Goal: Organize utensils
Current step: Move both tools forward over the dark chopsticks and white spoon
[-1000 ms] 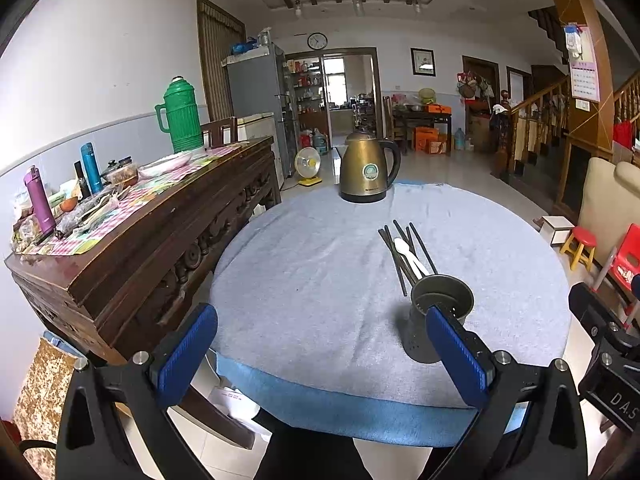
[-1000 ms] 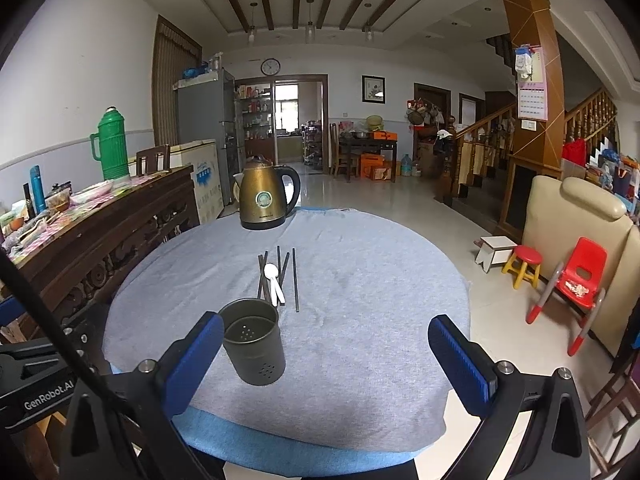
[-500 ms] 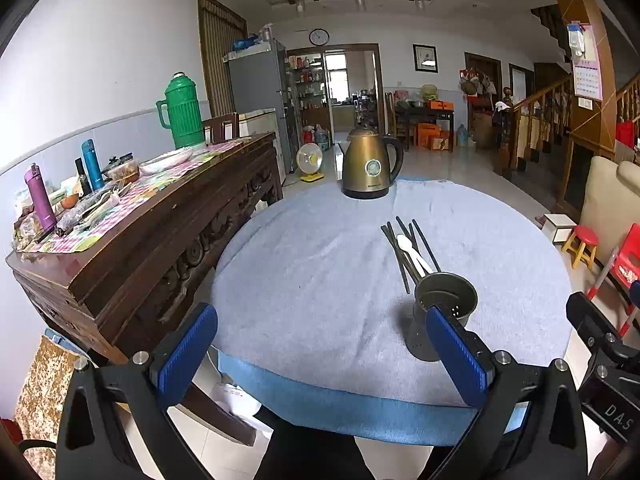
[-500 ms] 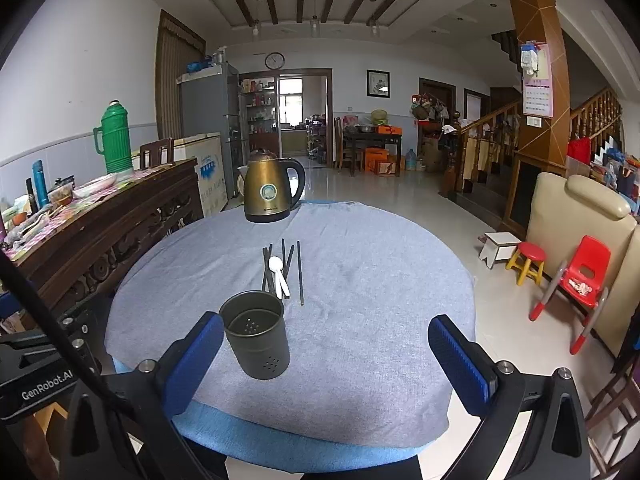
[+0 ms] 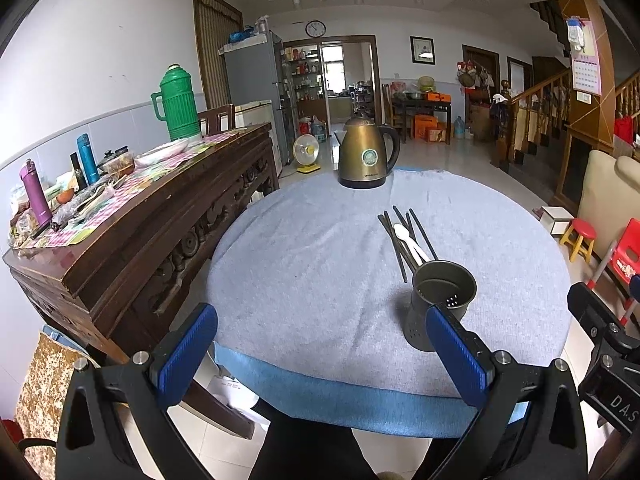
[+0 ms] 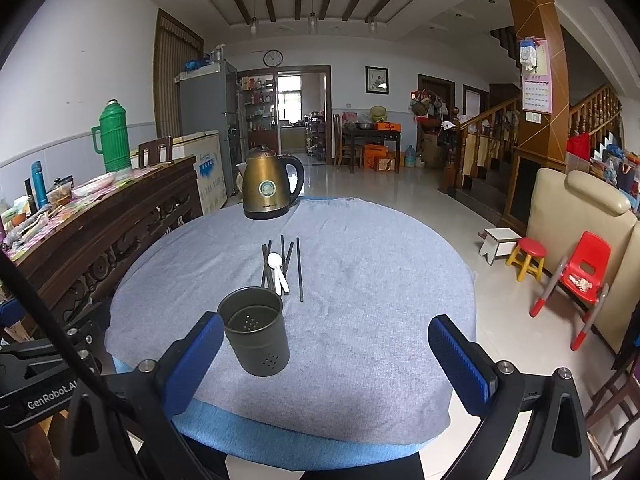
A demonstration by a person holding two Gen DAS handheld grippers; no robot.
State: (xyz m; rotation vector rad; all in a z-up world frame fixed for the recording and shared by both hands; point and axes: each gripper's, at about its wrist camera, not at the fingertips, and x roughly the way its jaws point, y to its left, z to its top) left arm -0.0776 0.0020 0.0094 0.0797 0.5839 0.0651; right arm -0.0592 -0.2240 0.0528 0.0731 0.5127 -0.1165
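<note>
A dark metal utensil holder (image 5: pixel 440 304) (image 6: pixel 256 330) stands upright and empty near the front of the round table. Behind it lie several black chopsticks (image 5: pixel 400 242) (image 6: pixel 298 268) and a white spoon (image 5: pixel 408 240) (image 6: pixel 279 266) flat on the cloth. My left gripper (image 5: pixel 320 344) is open and empty at the table's front edge, its right finger (image 5: pixel 456 352) just in front of the holder. My right gripper (image 6: pixel 326 356) is open and empty, its left finger (image 6: pixel 196 360) just left of the holder.
A grey-blue cloth (image 5: pixel 320 248) covers the table. A bronze electric kettle (image 5: pixel 366 156) (image 6: pixel 268 190) stands at the far edge. A wooden sideboard (image 5: pixel 140 216) with a green thermos (image 5: pixel 176 104) and bottles runs along the left. A red child chair (image 6: pixel 584 272) and stools stand on the right.
Both grippers have drifted slightly closer to the table. Holder, chopsticks and spoon have not moved. Both grippers stay open.
</note>
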